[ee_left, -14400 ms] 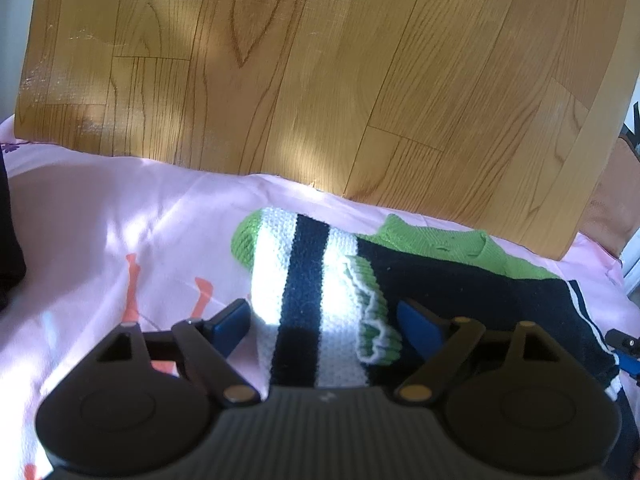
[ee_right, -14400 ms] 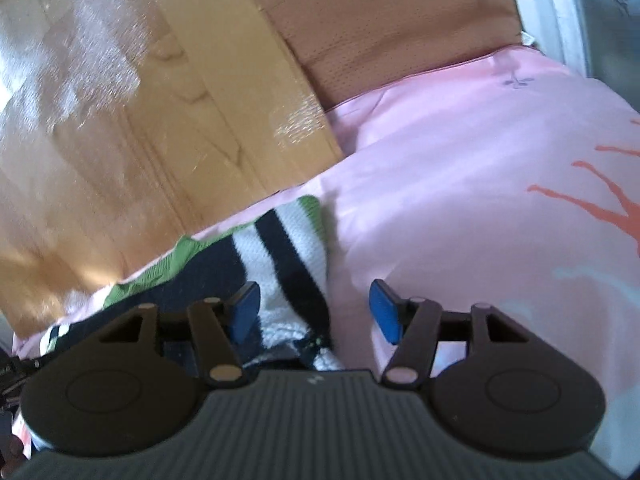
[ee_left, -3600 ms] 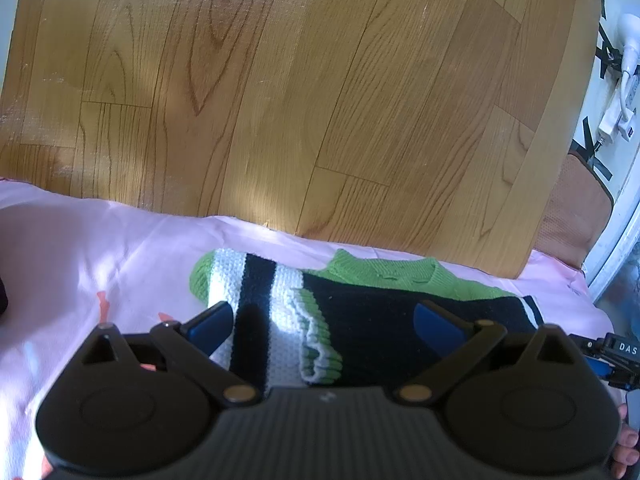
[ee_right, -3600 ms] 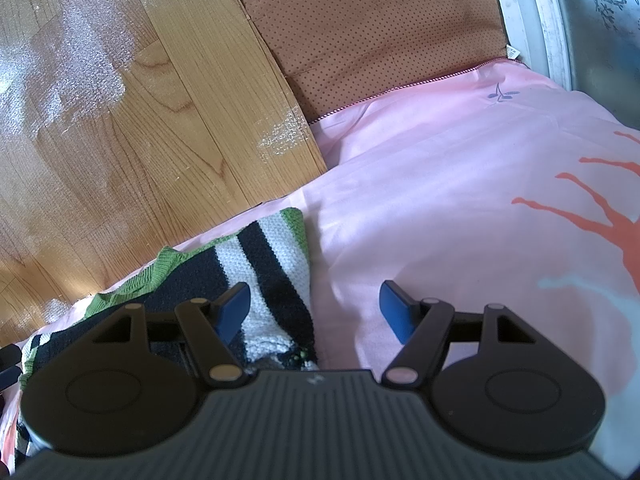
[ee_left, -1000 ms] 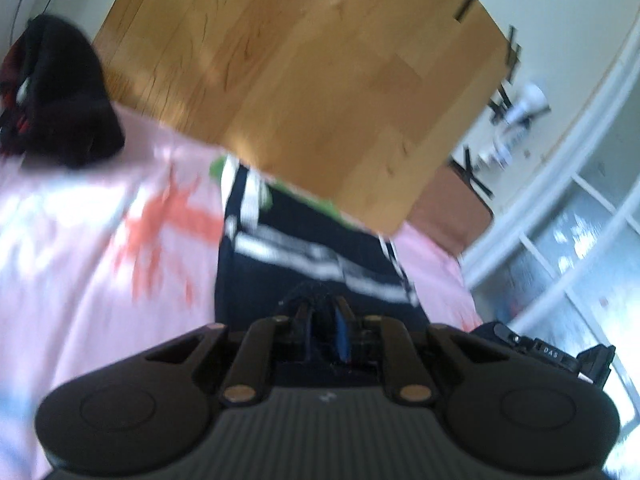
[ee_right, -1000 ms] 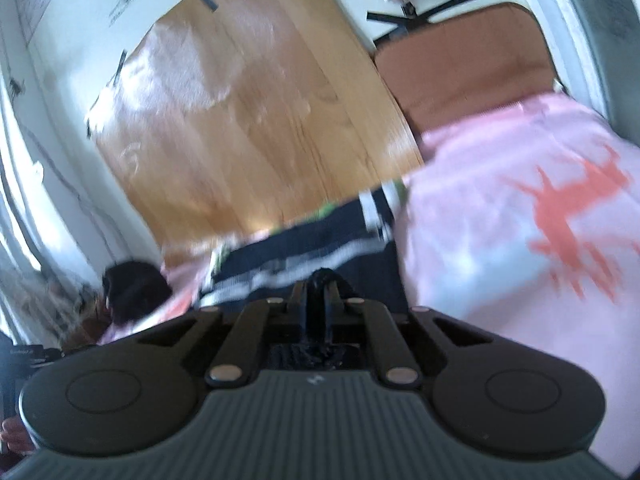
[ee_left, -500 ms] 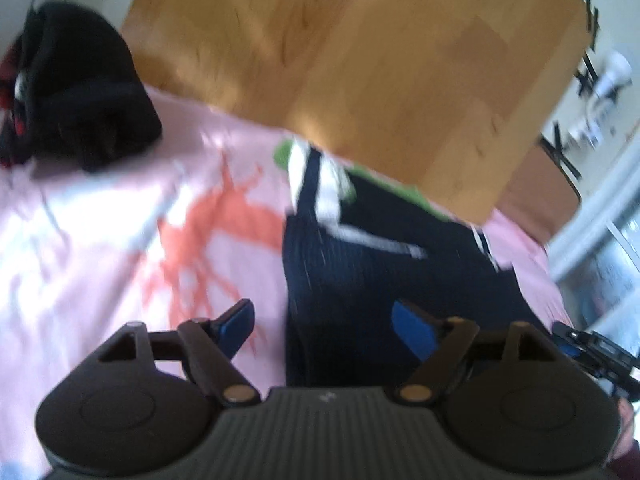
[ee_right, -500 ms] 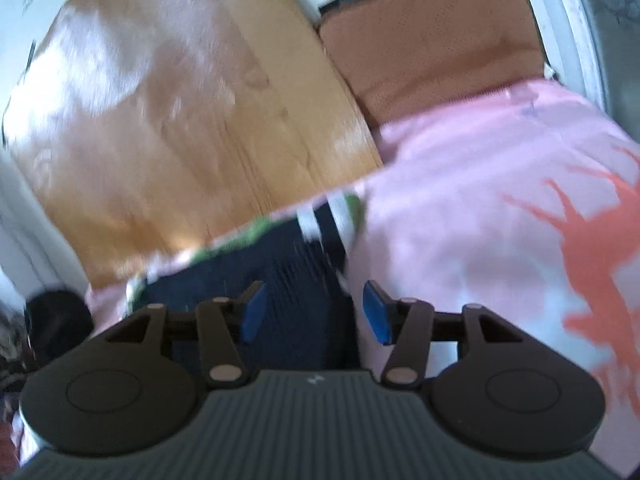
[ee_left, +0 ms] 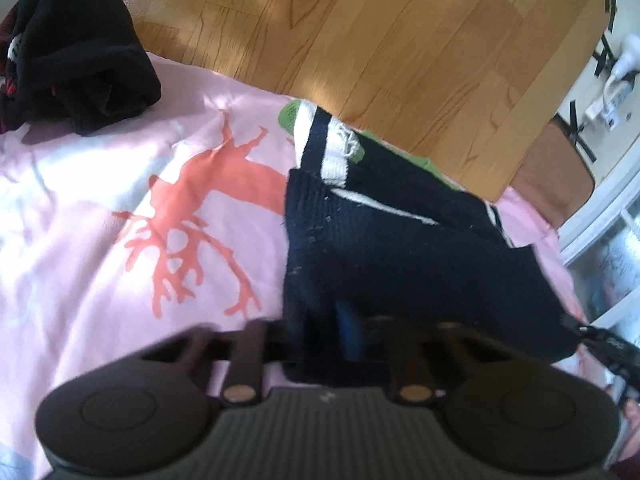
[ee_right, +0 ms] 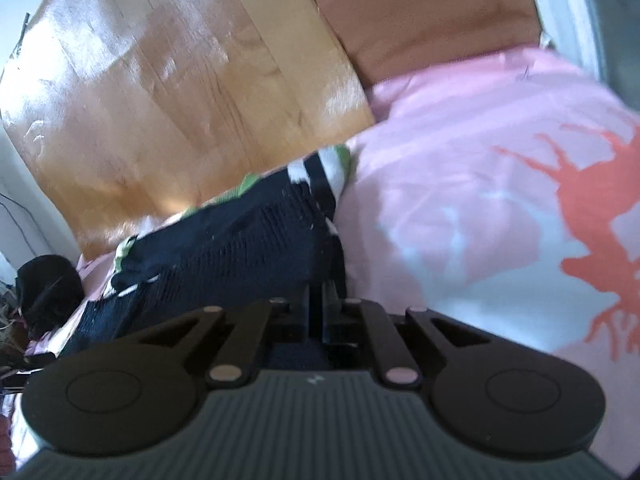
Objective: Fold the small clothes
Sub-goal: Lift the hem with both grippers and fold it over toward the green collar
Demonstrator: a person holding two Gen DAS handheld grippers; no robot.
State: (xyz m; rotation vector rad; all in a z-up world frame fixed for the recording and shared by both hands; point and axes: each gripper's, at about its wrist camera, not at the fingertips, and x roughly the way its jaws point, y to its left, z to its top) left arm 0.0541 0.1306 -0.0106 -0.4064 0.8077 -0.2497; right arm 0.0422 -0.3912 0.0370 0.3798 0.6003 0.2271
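A navy knit sweater [ee_left: 400,248] with white stripes and green trim lies folded on the pink sheet [ee_left: 100,240], its far edge against the wood-pattern board [ee_left: 360,40]. My left gripper [ee_left: 348,328] is at the sweater's near left corner. Its jaws are closing, with navy fabric pinched between the blurred fingers. In the right wrist view the sweater [ee_right: 240,240] runs off to the left. My right gripper [ee_right: 322,312] is shut on its near right corner, a thin fold of knit between the pads. The right gripper's tip [ee_left: 608,344] also shows at the sweater's right edge.
A pile of black clothes [ee_left: 76,48] sits at the far left of the bed, also seen as a dark heap [ee_right: 48,284]. A brown cushion [ee_right: 432,20] stands beside the board [ee_right: 180,100]. Pink sheet [ee_right: 460,200] stretches right of the sweater. A white power strip [ee_left: 616,92] hangs on the wall.
A second ago both grippers were shut; half a second ago they stood open over the sweater's near edge. Now both have closed on that edge, having sunk lower towards the bed.
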